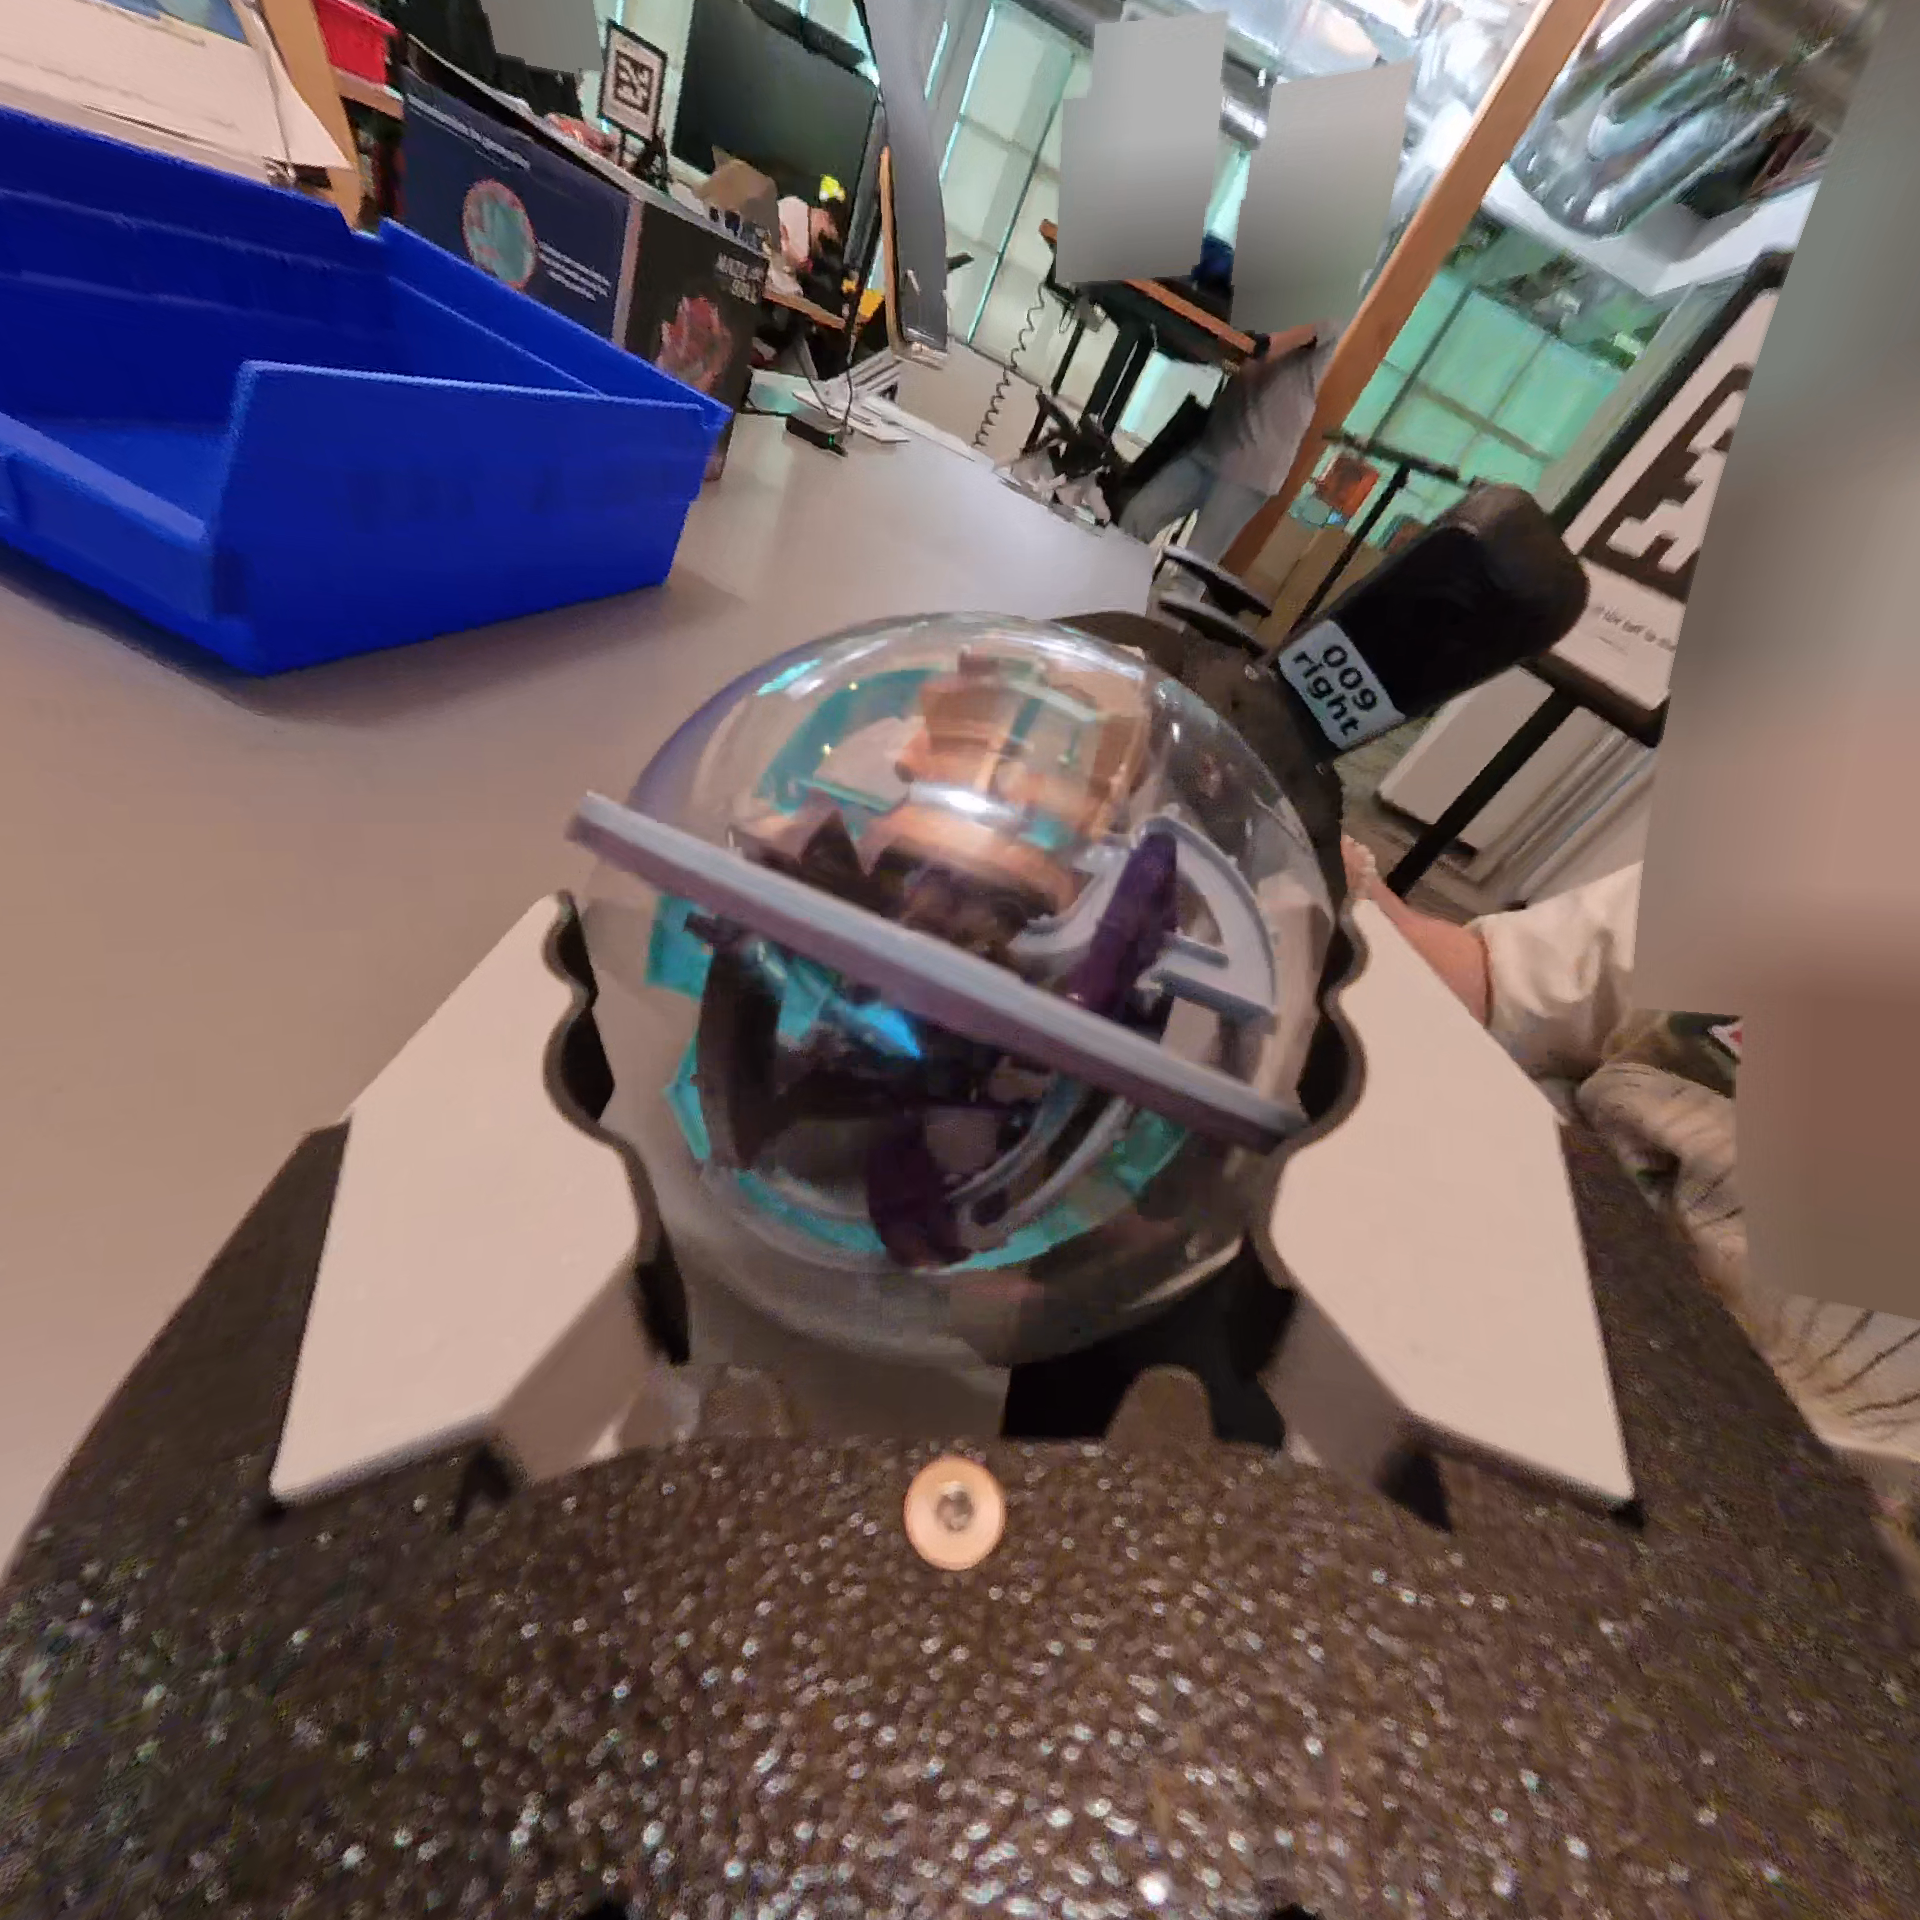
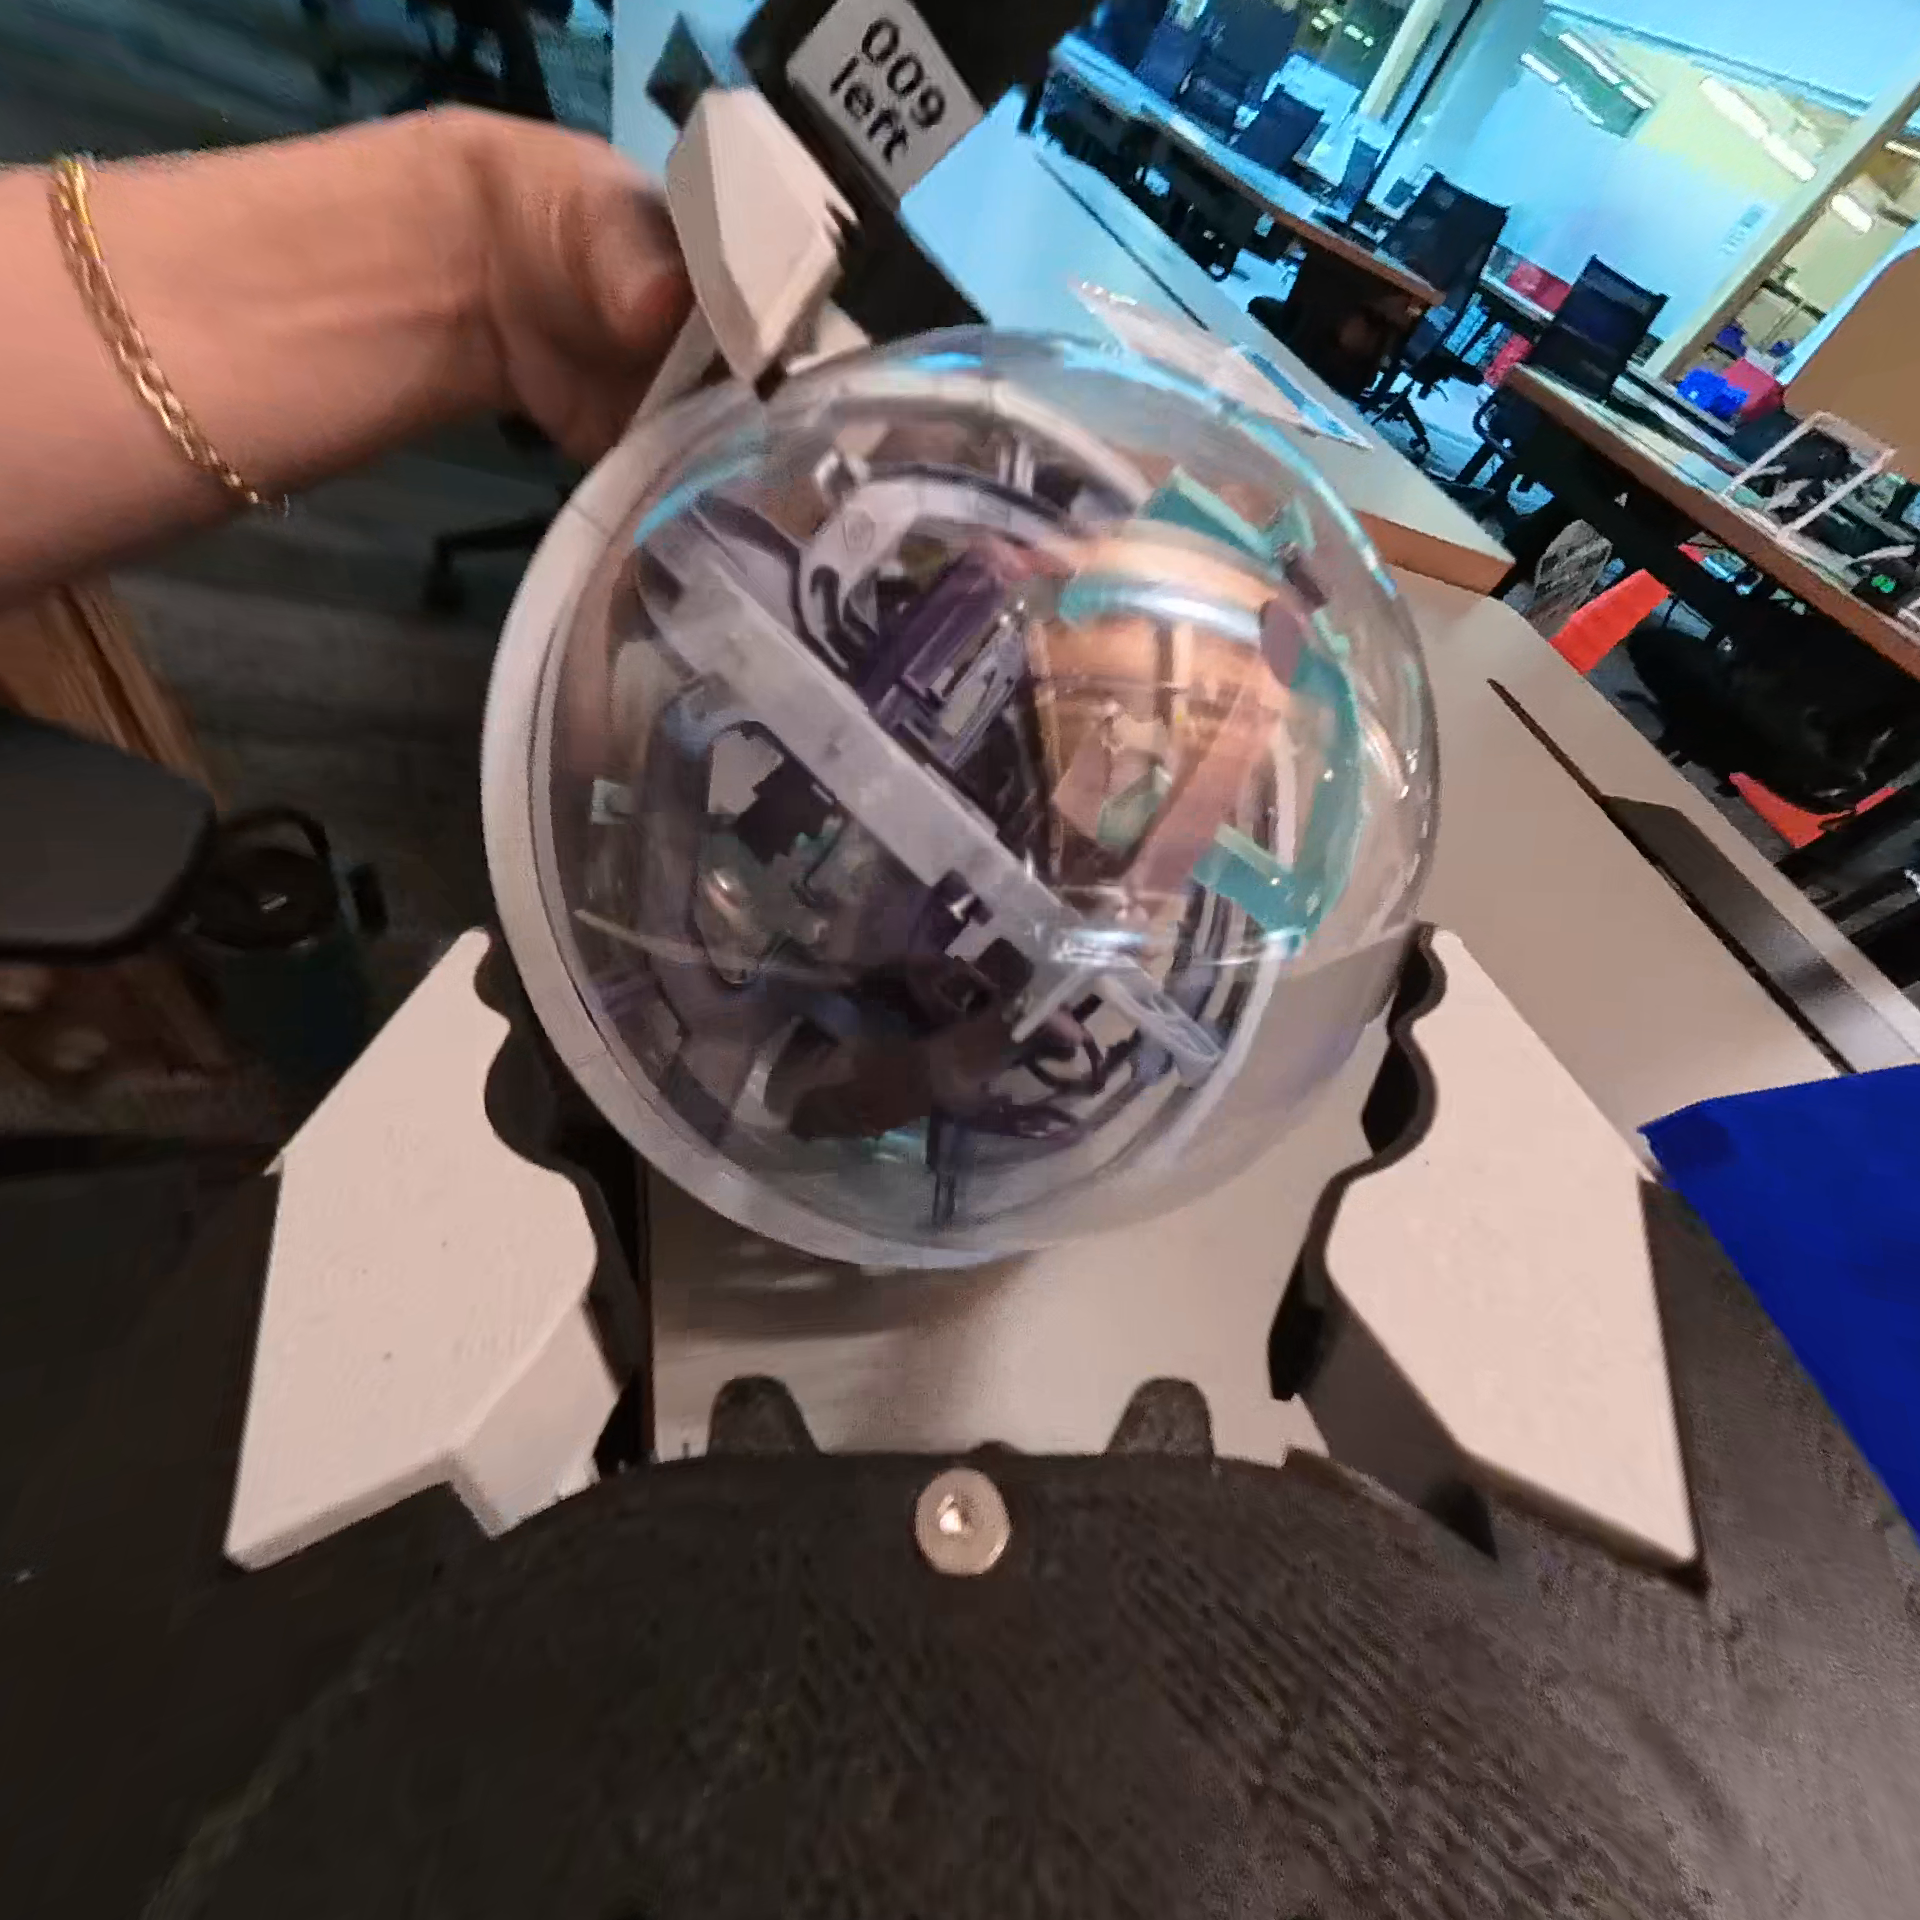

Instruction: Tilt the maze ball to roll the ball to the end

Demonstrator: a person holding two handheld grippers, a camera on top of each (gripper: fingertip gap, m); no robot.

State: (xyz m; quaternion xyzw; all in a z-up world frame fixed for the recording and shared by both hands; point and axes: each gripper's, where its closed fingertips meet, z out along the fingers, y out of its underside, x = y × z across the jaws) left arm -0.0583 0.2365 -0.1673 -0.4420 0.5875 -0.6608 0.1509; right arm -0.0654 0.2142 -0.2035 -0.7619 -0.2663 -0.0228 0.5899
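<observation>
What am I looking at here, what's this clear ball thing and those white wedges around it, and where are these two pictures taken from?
No robot here: a person holds a hand-held gripper in each hand, and each gripper carries a camera that looks out along its own two fingers. One picture is from the left gripper, the other from the right gripper, facing each other. The white wedges are the fingers. Between them sits the maze ball, a clear sphere with coloured tracks inside. Both grippers grip it from opposite sides, lifted above the grey table. A blue bin and a dark box stand on the table. In the right view you see the person's hand on the left gripper.
</observation>
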